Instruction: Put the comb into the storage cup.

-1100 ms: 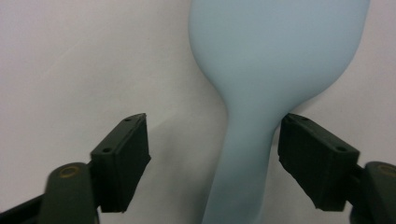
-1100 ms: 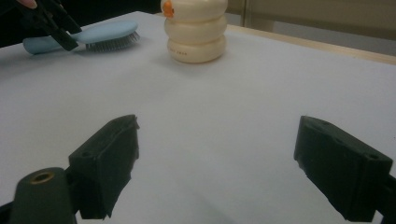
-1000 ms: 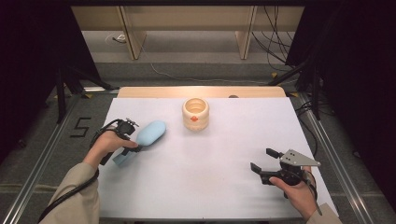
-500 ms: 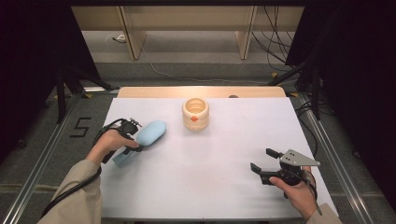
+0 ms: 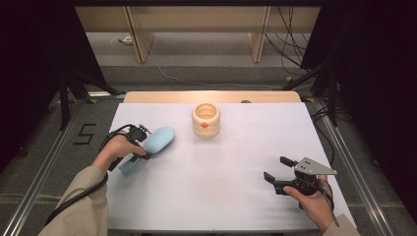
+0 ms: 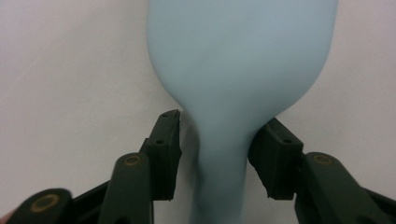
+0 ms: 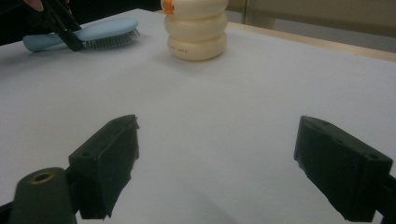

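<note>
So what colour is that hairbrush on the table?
Light blue: the hairbrush shows best in the left gripper view, its handle between the jaws.

On my table I count one light blue hairbrush, one cream ridged jar, and my two tongs.

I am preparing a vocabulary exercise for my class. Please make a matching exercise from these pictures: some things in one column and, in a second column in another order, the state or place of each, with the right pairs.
Column 1
1. hairbrush
2. ribbed pot
3. left claw
4. right claw

Column 2
A. wide open over bare white table
B. standing upright near the table's far edge
C. lying bristles down at the table's left side
D. its jaws set on either side of a light blue handle

Pairs: 1-C, 2-B, 3-D, 4-A
</note>
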